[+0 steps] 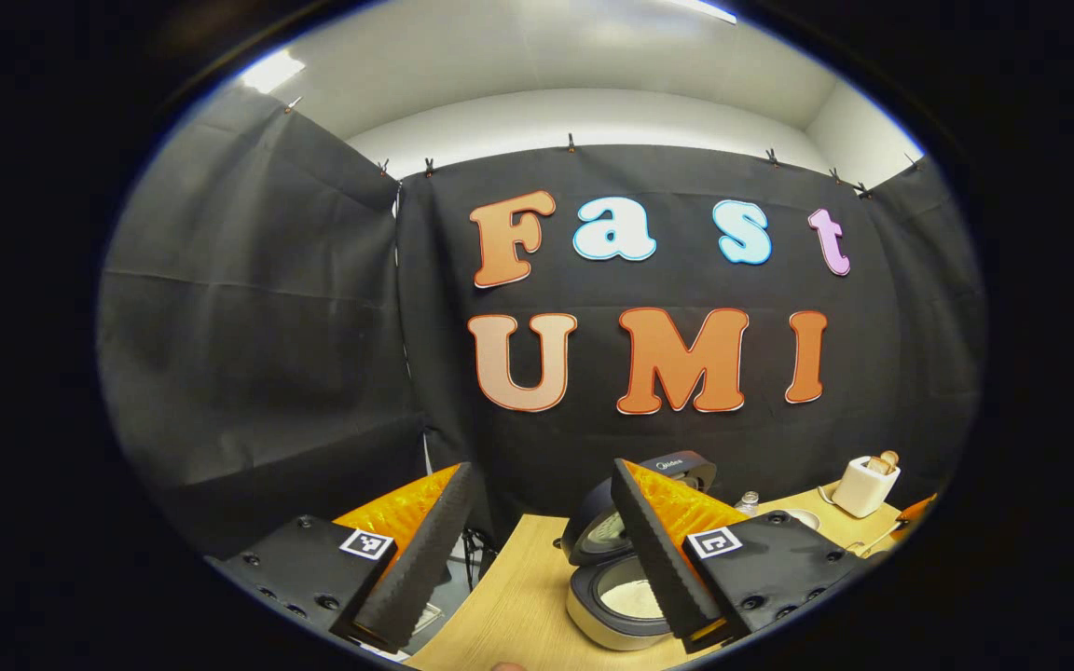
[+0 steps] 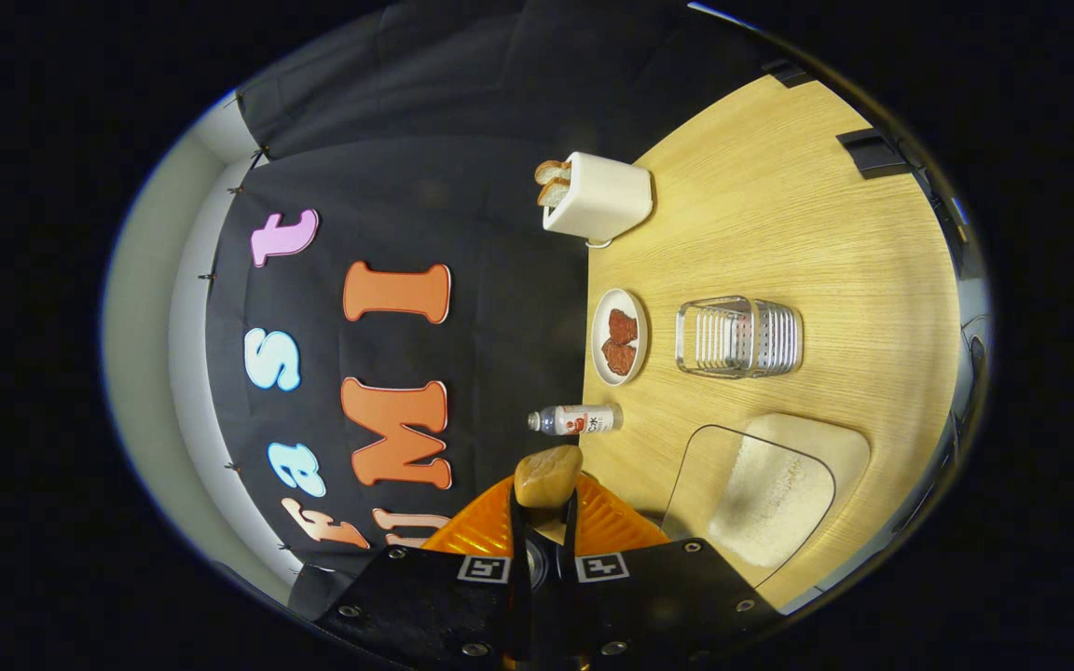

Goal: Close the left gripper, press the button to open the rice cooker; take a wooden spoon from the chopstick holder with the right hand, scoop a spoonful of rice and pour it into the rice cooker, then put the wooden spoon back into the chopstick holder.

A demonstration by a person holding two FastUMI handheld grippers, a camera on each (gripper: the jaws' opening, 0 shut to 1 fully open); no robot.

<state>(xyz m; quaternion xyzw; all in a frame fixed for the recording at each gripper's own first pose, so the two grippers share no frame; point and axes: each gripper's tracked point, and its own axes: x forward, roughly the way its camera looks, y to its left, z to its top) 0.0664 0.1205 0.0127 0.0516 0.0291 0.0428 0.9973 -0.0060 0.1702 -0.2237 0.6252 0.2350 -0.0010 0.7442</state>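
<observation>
Holding the wooden spoon pinched between its two fingers, the right gripper is rolled a quarter turn, so the table stands like a wall on the right of the right gripper view. The spoon's bowl pokes out just past the fingertips, and whether it carries rice cannot be told from here. The rice container, a clear tub with white grains, lies near, low and to the right of the fingers. Farther up the table stand the chopstick holder, a slatted metal rack, then a plate with reddish pieces, a small bottle and a toaster with bread in it.

In the left gripper view the left gripper stands wide apart and grips nothing. Beyond its right finger sits the rice cooker, lid already up and the pale inner pot showing, so the button press looks done. The toaster appears at the far right there.

Judging by this, the step in hand is the scoop or the carry to the cooker. If the bowl is empty, the next move calls for dipping into the tub; if loaded, for levelling the wrist to avoid spilling, travelling over the open pot and tipping there, then returning the spoon to the rack
</observation>
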